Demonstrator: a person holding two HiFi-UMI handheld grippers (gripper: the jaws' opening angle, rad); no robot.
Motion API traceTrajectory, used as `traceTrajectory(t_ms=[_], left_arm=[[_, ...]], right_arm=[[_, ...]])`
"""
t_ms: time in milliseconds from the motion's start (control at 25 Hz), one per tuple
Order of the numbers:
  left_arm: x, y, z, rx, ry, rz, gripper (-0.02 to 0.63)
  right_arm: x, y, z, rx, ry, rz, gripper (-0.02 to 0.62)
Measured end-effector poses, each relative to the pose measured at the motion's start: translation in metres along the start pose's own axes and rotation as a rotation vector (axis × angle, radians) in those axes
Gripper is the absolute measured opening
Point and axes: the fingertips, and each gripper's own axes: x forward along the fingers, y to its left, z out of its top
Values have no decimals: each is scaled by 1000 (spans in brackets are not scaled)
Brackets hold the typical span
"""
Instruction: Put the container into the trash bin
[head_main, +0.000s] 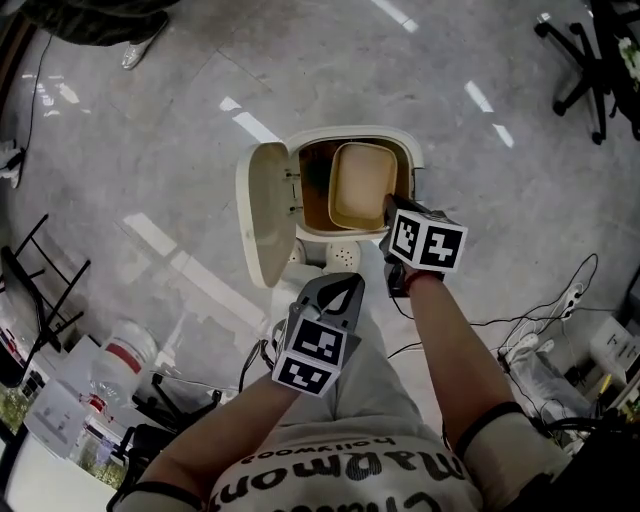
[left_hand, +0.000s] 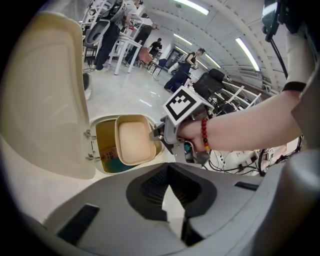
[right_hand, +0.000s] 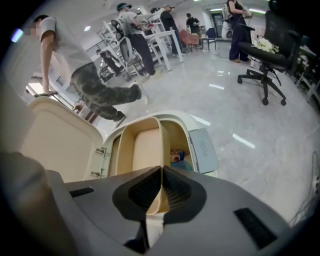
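Jaws of right gripper (right_hand: 161, 172) pinch container (right_hand: 142, 150) wall over PUSH-marked trash bin (right_hand: 176, 117)

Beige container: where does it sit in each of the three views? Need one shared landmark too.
Head view: container at upper centre, over the open trash bin, with the right gripper at its near edge.
Left gripper view: container left of centre, over the bin mouth.
Right gripper view: container at centre, its wall pinched between the jaws.
Shared landmark: the raised bin lid, left of the container in every view.
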Motion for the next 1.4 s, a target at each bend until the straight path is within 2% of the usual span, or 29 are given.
traceTrajectory(t_ms=[440,1000,1400], left_arm=[[6,6,-3,-28,16,-4,9],[11,9,-10,-48,26,-3,9],[7,15,-6,-76,12,12,9]], right_arm=[[21,-4,-9,-41,89,-97,11],[35,4,-4,-62,89,-97,11],[39,11,-1,-121,113,-99,20]])
